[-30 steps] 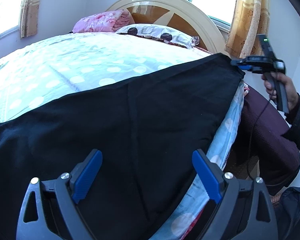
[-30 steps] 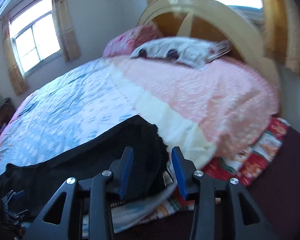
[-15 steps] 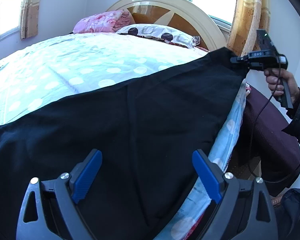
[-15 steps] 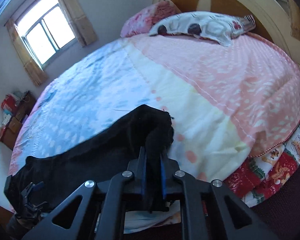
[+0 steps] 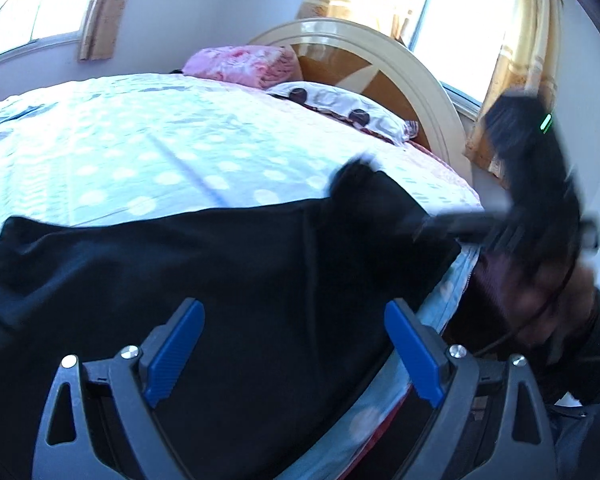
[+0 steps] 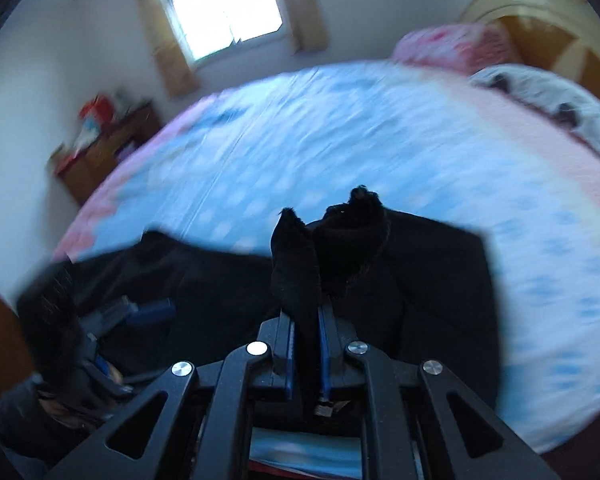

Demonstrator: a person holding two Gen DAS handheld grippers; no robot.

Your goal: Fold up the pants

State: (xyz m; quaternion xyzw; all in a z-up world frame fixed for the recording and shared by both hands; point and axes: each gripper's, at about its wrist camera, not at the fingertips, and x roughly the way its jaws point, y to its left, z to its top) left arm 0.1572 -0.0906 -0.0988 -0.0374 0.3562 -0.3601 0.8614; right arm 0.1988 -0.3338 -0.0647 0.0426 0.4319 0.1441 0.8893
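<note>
The black pants lie spread on the near edge of the bed. My left gripper is open, its blue pads wide apart just above the cloth, holding nothing. My right gripper is shut on a bunched end of the pants, which stands up between its blue pads. In the left wrist view the right gripper shows blurred at the pants' far right end, lifting that end over the rest. In the right wrist view the left gripper shows at the lower left.
The bed has a light blue dotted cover and a pink part by the headboard. A pink folded blanket and a white pillow lie at its head. A wooden cabinet stands by the far wall.
My right gripper closed on the pants' end and has swung it leftward over the cloth, toward my left gripper. My left gripper stayed open and shifted slightly.
</note>
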